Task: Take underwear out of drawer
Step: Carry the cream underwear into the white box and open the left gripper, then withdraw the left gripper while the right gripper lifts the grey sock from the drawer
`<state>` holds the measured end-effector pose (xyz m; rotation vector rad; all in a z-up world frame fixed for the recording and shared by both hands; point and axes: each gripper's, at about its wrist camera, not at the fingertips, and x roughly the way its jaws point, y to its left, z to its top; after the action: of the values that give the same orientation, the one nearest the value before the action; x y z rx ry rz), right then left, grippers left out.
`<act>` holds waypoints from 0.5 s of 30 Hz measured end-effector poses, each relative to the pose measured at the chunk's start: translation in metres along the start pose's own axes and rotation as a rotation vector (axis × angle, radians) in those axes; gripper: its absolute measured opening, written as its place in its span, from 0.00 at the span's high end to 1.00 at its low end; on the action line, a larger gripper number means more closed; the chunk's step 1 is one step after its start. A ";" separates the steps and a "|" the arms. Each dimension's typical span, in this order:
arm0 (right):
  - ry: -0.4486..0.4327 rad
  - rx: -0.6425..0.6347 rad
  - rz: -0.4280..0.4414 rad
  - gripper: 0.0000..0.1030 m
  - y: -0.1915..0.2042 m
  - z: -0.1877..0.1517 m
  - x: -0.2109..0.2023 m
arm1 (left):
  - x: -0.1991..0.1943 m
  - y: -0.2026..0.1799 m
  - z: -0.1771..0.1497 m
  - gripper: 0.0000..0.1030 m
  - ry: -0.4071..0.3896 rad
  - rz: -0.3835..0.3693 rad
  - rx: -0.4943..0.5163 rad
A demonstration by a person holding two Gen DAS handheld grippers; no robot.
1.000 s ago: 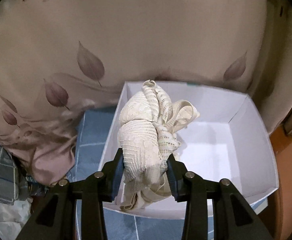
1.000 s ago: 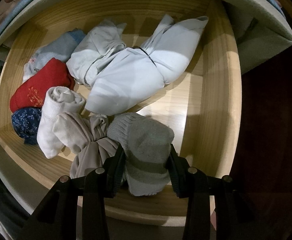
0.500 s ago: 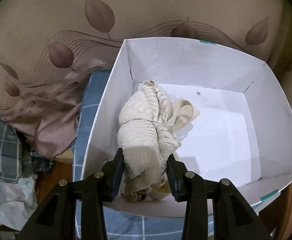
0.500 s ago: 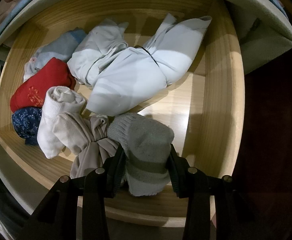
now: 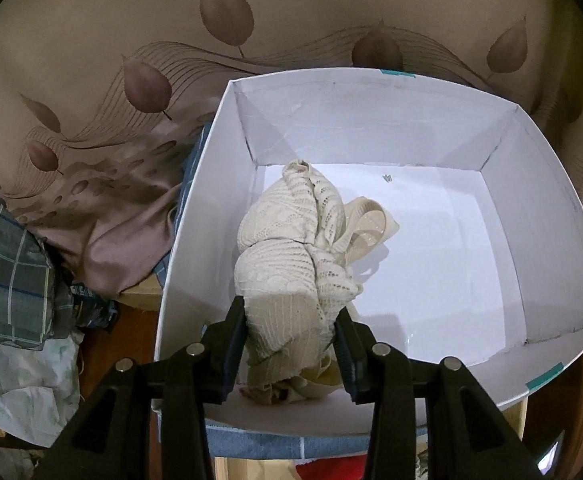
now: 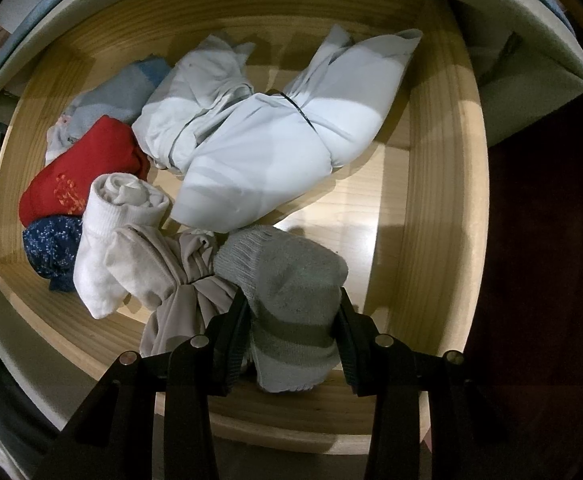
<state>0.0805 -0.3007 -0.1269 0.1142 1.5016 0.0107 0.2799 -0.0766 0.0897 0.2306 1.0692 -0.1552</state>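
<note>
In the left wrist view, a bundle of cream lace underwear (image 5: 291, 264) hangs inside a white cardboard box (image 5: 551, 208), low over its floor. My left gripper (image 5: 291, 328) has the bundle between its jaws, which are opening while the pads still touch the cloth. In the right wrist view, my right gripper (image 6: 293, 320) points straight down into the wooden drawer (image 6: 431, 208) and is shut on a rolled grey sock bundle (image 6: 287, 280) near the front wall.
The drawer also holds a pale blue-white folded garment (image 6: 275, 152), a red roll (image 6: 79, 168), a dark blue patterned roll (image 6: 51, 248), a white sock roll (image 6: 115, 224) and a beige piece (image 6: 179, 280). A leaf-print sheet (image 5: 131, 60) and plaid cloth (image 5: 3, 264) lie beside the box.
The left gripper has sunk with the lace underwear from above the box rim down into the box, and its jaws stand a little wider. The right gripper and grey bundle have not moved.
</note>
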 end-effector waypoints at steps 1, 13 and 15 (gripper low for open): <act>0.000 0.000 -0.001 0.64 0.001 0.000 0.000 | 0.000 0.000 0.000 0.57 -0.007 0.001 -0.006; 0.000 0.001 0.000 0.64 0.000 0.000 -0.001 | -0.030 0.002 0.007 0.48 -0.157 0.037 0.018; 0.000 0.000 -0.002 0.64 -0.001 0.000 -0.002 | -0.041 0.000 0.005 0.48 -0.176 0.034 0.036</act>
<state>0.0805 -0.3014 -0.1249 0.1126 1.5013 0.0094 0.2646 -0.0771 0.1283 0.2626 0.8874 -0.1615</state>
